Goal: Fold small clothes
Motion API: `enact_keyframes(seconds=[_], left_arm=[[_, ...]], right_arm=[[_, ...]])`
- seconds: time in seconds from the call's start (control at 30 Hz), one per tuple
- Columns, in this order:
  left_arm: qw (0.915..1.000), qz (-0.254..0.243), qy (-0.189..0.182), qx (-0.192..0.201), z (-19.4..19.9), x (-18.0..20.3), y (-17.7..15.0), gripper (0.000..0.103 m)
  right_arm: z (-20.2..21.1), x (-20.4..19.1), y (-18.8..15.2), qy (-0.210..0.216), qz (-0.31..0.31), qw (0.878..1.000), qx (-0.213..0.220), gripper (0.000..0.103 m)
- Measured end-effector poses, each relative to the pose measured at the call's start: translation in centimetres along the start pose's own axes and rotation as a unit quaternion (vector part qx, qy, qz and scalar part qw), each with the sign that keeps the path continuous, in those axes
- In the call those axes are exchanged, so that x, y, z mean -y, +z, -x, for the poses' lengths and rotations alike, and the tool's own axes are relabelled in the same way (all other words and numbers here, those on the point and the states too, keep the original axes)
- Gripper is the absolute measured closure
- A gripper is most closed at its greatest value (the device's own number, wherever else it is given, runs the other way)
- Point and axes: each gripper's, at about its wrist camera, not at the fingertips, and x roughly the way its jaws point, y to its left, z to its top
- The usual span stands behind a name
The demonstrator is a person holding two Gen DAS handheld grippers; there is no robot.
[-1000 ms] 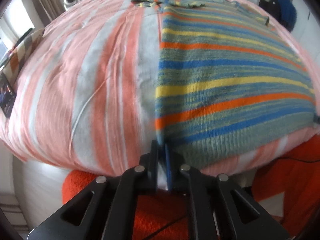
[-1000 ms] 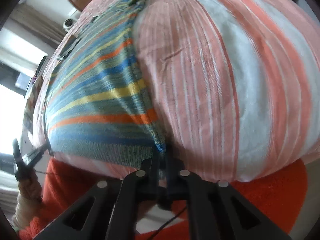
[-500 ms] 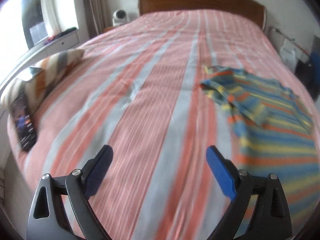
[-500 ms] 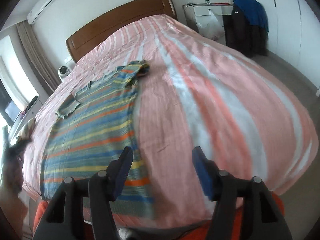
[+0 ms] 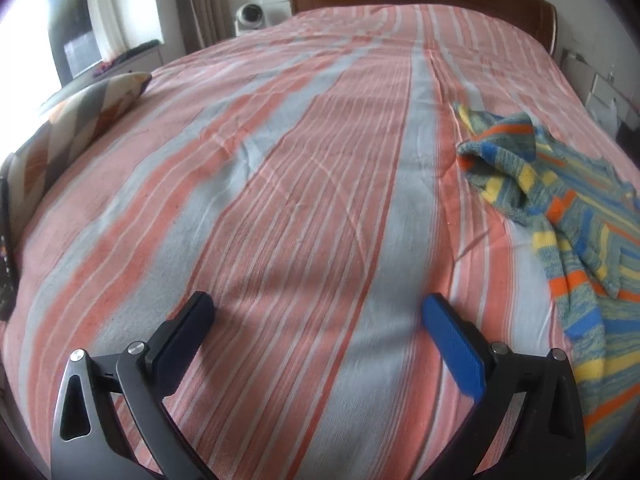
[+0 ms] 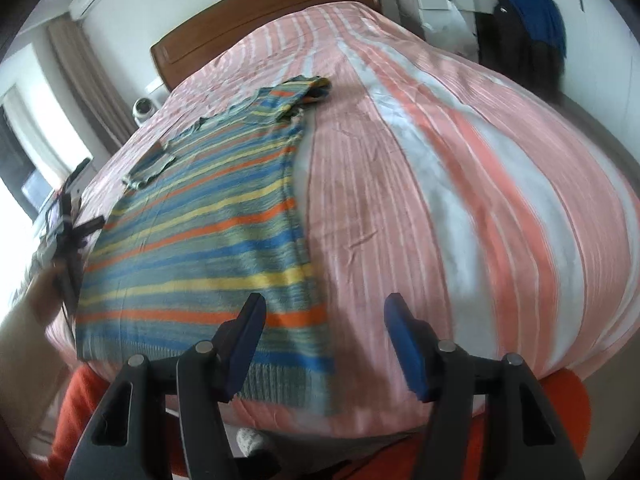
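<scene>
A small knit sweater (image 6: 208, 208) with blue, yellow, orange and grey-green stripes lies spread flat on the bed, hem toward me. Its far sleeve is bunched up (image 6: 308, 92). In the left wrist view its crumpled left sleeve and side (image 5: 560, 216) lie at the right edge. My left gripper (image 5: 316, 316) is open and empty, over bare bedspread left of the sweater. My right gripper (image 6: 324, 312) is open and empty above the hem's right corner; it holds nothing.
The bed has a pink, orange and white striped cover (image 5: 304, 184) and a wooden headboard (image 6: 256, 12). A patterned pillow (image 5: 76, 120) lies at the left edge. Dark and blue clothes (image 6: 528, 24) hang at the far right by a white cabinet. A small white camera (image 5: 250, 16) stands beside the headboard.
Both grippers were shut on the sweater's hem corners at the bed's near edge one second ago. They have let go, opened and lifted, and the sweater now lies flat.
</scene>
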Motion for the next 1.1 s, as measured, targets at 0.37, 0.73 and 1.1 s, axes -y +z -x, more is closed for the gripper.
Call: enact_keyframes(seconds=[0.37, 0.73, 1.1], left_arm=[[1.0, -0.002, 0.003, 0.001, 0.1, -0.1, -0.1, 0.0], [1.0, -0.002, 0.003, 0.001, 0.0, -0.1, 0.0, 0.0], [1.0, -0.002, 0.003, 0.0, 0.0, -0.1, 0.0, 0.0]], right_arm=[[0.5, -2.3, -0.2, -0.001, 0.044, 0.999, 0.01, 0.042], [1.5, -2.2, -0.4, -0.004, 0.052, 0.998, 0.026, 0.042], [1.5, -2.1, -0.5, 0.001, 0.053, 0.998, 0.031, 0.042]])
